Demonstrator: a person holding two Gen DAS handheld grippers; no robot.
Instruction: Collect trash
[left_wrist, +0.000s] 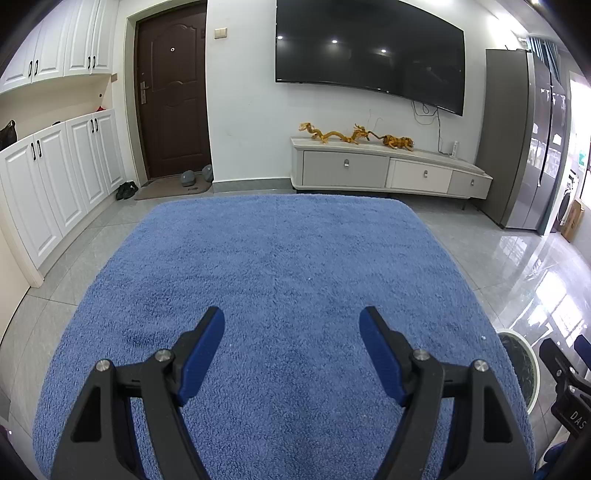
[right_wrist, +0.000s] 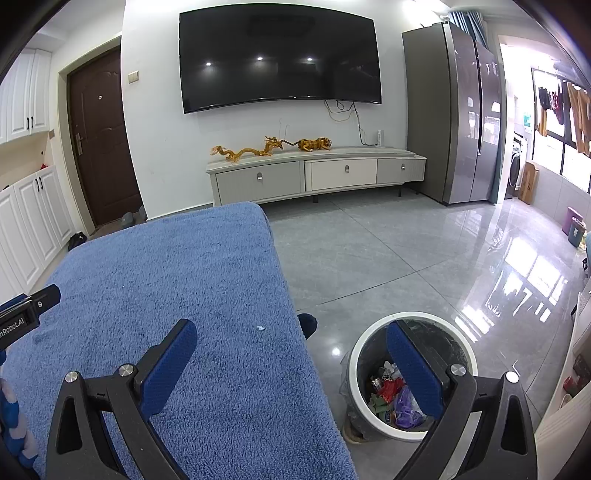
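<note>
- Both sets of jaws stand spread wide with nothing between them: the left gripper (left_wrist: 291, 325) hangs over the middle of the blue fleece cover (left_wrist: 280, 258), and the right gripper (right_wrist: 291, 339) straddles that cover's right edge and the floor.
- The right gripper's left finger lies over the blue cover (right_wrist: 177, 266), while its right finger crosses in front of the mouth of the trash bin (right_wrist: 358, 354).
- The bin is round with a white rim and a dark liner, and it stands on the grey tiled floor (right_wrist: 369, 258) just beside the covered surface.
- The trash (right_wrist: 391, 398) lies at the bottom of the bin: crumpled pieces in red, green and purple, too small to name singly.
- 1 small white speck (right_wrist: 260, 328) sits on the cover near its right edge, between the right gripper's 2 fingers in that view.
- In the left wrist view the bin (left_wrist: 532, 365) shows only as a slice of white rim at the cover's right side, with part of the right gripper (left_wrist: 565, 376) beyond it.
- In the right wrist view the tip of the left gripper (right_wrist: 33, 302) reaches in over the cover from the left edge.
- Farther off, a dark television (right_wrist: 280, 55) hangs on the wall above a low cabinet (right_wrist: 314, 173) bearing golden figurines (right_wrist: 247, 149).
</note>
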